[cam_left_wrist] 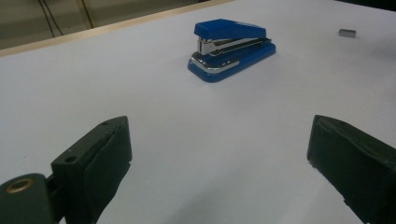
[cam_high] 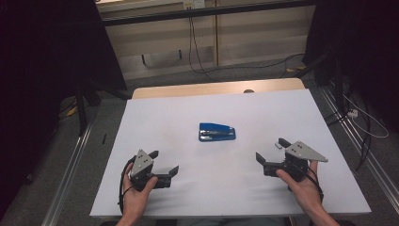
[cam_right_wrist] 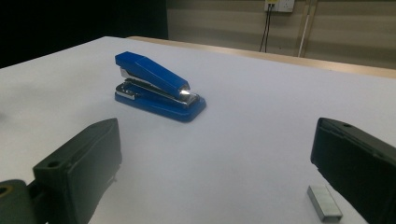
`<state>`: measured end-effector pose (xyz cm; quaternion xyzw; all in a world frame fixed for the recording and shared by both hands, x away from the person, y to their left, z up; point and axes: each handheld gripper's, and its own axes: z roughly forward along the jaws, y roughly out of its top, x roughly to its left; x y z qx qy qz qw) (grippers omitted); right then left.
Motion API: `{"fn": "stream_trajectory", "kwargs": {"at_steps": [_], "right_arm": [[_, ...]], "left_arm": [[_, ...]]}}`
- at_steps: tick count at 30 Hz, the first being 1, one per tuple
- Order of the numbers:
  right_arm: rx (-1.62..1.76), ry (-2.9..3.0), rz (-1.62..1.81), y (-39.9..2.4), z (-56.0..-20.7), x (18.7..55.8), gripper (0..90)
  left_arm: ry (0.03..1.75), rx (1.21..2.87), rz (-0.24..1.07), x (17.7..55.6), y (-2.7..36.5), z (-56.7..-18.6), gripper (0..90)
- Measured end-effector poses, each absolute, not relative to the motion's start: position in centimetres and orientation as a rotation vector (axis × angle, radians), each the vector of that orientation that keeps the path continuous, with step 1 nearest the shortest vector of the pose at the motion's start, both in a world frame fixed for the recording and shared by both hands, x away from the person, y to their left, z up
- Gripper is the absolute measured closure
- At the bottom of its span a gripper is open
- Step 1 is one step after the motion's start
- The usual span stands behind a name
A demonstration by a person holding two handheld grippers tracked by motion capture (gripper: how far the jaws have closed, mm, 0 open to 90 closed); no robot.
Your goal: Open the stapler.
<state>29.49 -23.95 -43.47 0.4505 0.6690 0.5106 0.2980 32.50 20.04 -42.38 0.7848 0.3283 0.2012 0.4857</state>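
Note:
A blue stapler (cam_high: 216, 132) lies shut on the middle of the white table (cam_high: 282, 113); it also appears ahead in the left gripper view (cam_left_wrist: 231, 48) and the right gripper view (cam_right_wrist: 156, 86). My left gripper (cam_high: 164, 161) is held low at the front left, open and empty, jaws spread wide (cam_left_wrist: 219, 154), pointing toward the stapler. At the front right my right gripper (cam_high: 271, 149) is also open with nothing between its jaws (cam_right_wrist: 215, 154). A small strip of staples (cam_right_wrist: 324, 201) lies on the table beside its right jaw, and farther off in the left gripper view (cam_left_wrist: 347, 32).
A wooden strip (cam_high: 216, 88) runs along the table's far edge. Beyond it, cables (cam_high: 195, 52) hang down to the floor. Dark stands and curtains flank both sides. White surface surrounds the stapler on all sides.

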Motion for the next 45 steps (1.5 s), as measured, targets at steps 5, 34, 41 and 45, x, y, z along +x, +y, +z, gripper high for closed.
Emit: {"fn": "stream_trajectory", "kwargs": {"at_steps": [5, 34, 41, 45], "right_arm": [[1.145, 1.807, 1.381, -22.7, -43.4, 30.0, 1.5], [1.033, 1.903, 1.453, -16.9, -42.9, 33.6, 8.2], [1.006, 1.948, 1.475, -15.6, -42.9, 34.8, 14.9], [1.004, 1.973, 1.471, -15.0, -42.9, 35.2, 15.0]], "left_arm": [[0.812, 1.879, 0.453, 32.9, 20.2, -42.2, 6.4], [0.732, 1.862, 0.455, 36.6, 16.1, -41.4, 2.5], [0.712, 1.879, 0.464, 38.0, 15.2, -41.4, 2.9], [0.725, 1.903, 0.454, 39.3, 14.5, -41.9, 3.7]]}}
